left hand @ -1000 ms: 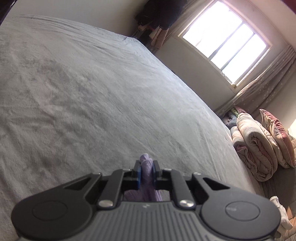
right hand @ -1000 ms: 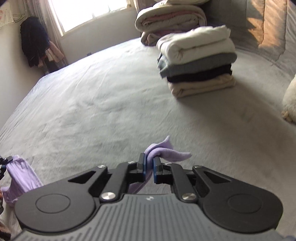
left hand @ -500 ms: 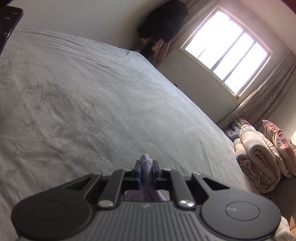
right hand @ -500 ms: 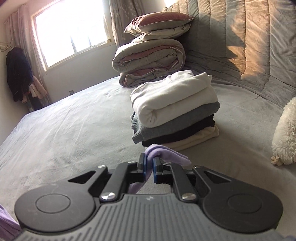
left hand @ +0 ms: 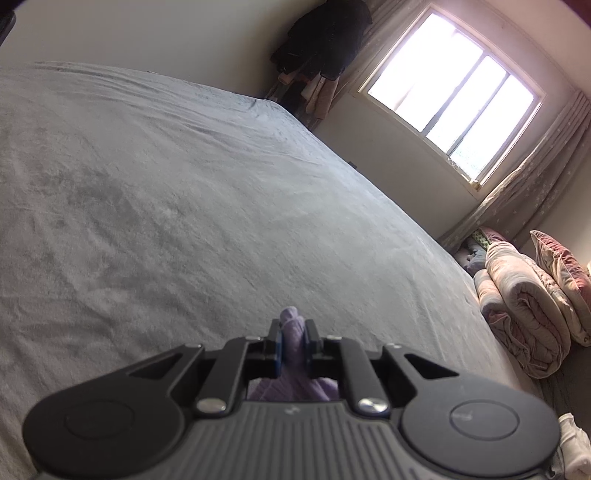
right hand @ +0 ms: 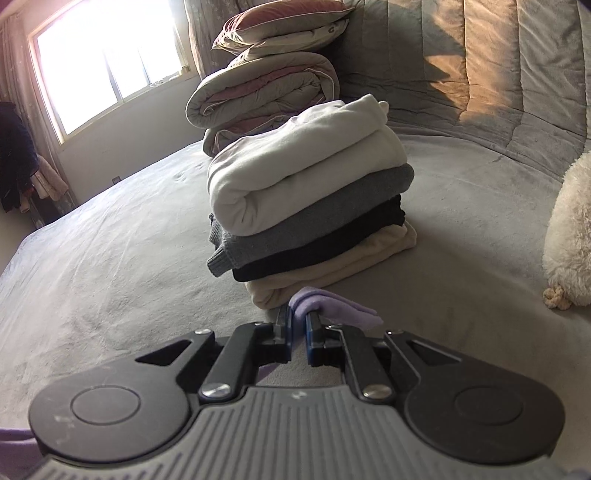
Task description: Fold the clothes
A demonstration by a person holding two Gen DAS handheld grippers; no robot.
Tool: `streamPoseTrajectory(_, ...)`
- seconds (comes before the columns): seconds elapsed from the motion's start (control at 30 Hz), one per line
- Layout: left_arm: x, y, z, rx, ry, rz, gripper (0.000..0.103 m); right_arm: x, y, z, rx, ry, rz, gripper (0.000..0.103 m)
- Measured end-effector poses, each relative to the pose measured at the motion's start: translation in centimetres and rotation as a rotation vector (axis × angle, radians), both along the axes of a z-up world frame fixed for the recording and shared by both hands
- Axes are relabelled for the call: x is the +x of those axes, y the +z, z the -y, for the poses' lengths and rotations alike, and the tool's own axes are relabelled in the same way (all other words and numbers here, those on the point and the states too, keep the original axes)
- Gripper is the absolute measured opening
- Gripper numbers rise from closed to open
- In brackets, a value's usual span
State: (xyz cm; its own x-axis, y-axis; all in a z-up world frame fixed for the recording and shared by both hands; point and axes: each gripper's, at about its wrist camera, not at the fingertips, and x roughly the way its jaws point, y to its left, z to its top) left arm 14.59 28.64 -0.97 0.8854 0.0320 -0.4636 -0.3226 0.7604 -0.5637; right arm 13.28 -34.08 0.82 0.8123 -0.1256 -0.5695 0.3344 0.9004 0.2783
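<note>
Here the left gripper [left hand: 293, 334] has its jaws pressed together on a bunch of the lilac garment [left hand: 291, 343]; a small tuft of the cloth pokes out past the fingertips, and more of it shows below, through the gap behind the fingers. The right gripper [right hand: 298, 325] is likewise clamped on the lilac garment [right hand: 334, 308], whose fold sticks out ahead of the jaws and flops to the right over the right finger. A sliver of the same lilac cloth shows at the lower left edge of the right wrist view.

Beyond the left gripper the grey bedspread [left hand: 166, 192] runs far and left, lightly creased and bare. At its far right edge lie a rolled quilt [left hand: 524, 314] and a pillow [left hand: 561, 273] leaning beside it. A bright window [left hand: 450, 85] sits in the far wall, with dark clothes [left hand: 321, 37] hanging to its left.

Just ahead of the right gripper stands a stack of folded clothes [right hand: 306, 206] on the bedspread [right hand: 110, 266]: a white piece on top, then grey, then black, then cream at the bottom. The lilac fold lies just in front of the cream layer; whether it touches cannot be told. Behind the stack is the rolled quilt [right hand: 266, 92] with a pillow [right hand: 284, 22] on top. A fluffy white thing [right hand: 569, 236] sits at the right edge.
</note>
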Motion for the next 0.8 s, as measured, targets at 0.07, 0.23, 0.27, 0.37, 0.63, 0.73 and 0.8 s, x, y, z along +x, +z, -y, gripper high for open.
streamPoseTrajectory(0.07, 0.5, 0.1, -0.1, -0.025, -0.004, 0.029, 0.011, 0.4, -0.2, 0.2, 0.001, 0.0, 0.015, 0.009)
streamPoseTrajectory(0.23, 2.5, -0.9, 0.5, 0.011, -0.01, -0.033, 0.011, 1.7, -1.7, 0.2, 0.008, 0.017, -0.011, 0.009)
streamPoseTrajectory(0.27, 2.8, -1.3, 0.5, 0.012, -0.018, -0.052, 0.012, 1.9, -2.0, 0.1, 0.011, 0.02, -0.022, 0.009)
streamPoseTrajectory(0.37, 3.1, -2.1, 0.7, 0.013, -0.024, -0.083, 0.015, 2.3, -3.1, -0.3, 0.001, 0.04, -0.055, 0.01)
streamPoseTrajectory(0.63, 2.0, -1.5, 1.0, 0.055, -0.05, -0.146, 0.026, 2.0, -3.8, -1.3, 0.025, 0.12, -0.13, 0.018)
streamPoseTrajectory(0.73, 1.0, -1.4, 1.2, 0.068, -0.051, -0.195, 0.032, 1.3, -3.6, -1.7, 0.032, 0.156, -0.146, 0.042)
streamPoseTrajectory(0.8, 0.3, -1.4, 1.3, 0.077, -0.052, -0.228, 0.036, 0.7, -3.3, -2.1, 0.028, 0.189, -0.146, 0.044)
